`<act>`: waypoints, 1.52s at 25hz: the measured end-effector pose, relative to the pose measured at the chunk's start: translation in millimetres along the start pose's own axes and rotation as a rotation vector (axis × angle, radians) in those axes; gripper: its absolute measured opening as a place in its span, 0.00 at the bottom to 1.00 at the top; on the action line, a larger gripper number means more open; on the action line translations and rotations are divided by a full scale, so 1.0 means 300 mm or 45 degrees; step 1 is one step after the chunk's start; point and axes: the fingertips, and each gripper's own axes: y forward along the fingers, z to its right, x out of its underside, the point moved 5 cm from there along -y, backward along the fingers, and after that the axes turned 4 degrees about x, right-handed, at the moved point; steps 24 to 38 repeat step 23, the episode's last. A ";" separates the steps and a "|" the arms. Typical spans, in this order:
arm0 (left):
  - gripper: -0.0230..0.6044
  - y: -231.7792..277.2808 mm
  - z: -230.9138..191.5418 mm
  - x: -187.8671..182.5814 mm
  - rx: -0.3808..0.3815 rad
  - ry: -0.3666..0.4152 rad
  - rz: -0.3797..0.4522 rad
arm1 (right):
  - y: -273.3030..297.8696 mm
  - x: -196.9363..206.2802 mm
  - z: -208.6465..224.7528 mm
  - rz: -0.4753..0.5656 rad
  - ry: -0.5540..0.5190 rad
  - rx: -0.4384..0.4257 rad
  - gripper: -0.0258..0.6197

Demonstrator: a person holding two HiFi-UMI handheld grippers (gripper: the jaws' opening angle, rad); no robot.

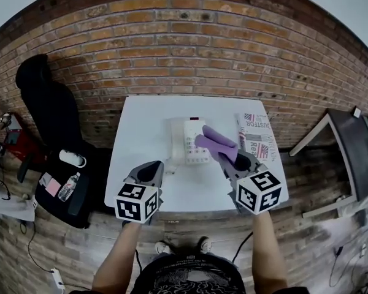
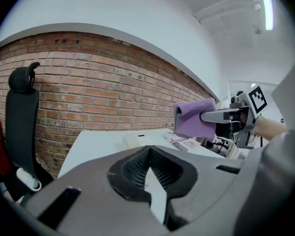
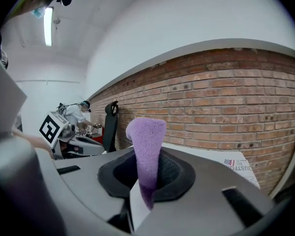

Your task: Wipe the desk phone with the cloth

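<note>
A cream desk phone (image 1: 185,141) lies in the middle of the white table (image 1: 141,121), its keypad facing up. My right gripper (image 1: 235,160) is shut on a folded purple cloth (image 1: 214,143), which juts out over the phone's right side. In the left gripper view the cloth (image 2: 191,118) hangs in the air above the phone (image 2: 137,140). In the right gripper view the cloth (image 3: 146,141) stands up between the jaws. My left gripper (image 1: 148,171) hovers near the table's front edge, left of the phone, shut with nothing in it (image 2: 148,154).
A folded newspaper (image 1: 256,136) lies on the table right of the phone. A black office chair (image 1: 46,103) stands to the left, with a dark bag and a bottle (image 1: 69,187) on the floor. A brick wall runs behind the table; another desk (image 1: 349,146) stands at right.
</note>
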 end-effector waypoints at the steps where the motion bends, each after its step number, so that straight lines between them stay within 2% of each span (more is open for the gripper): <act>1: 0.05 0.004 0.011 -0.005 -0.004 0.006 0.005 | -0.005 0.003 0.011 0.009 0.010 0.012 0.11; 16: 0.05 0.044 0.088 -0.041 -0.076 0.021 0.007 | -0.043 0.019 0.109 0.050 0.046 0.012 0.11; 38: 0.05 0.049 0.098 -0.040 -0.080 0.020 0.010 | -0.041 0.028 0.111 0.045 0.040 -0.003 0.11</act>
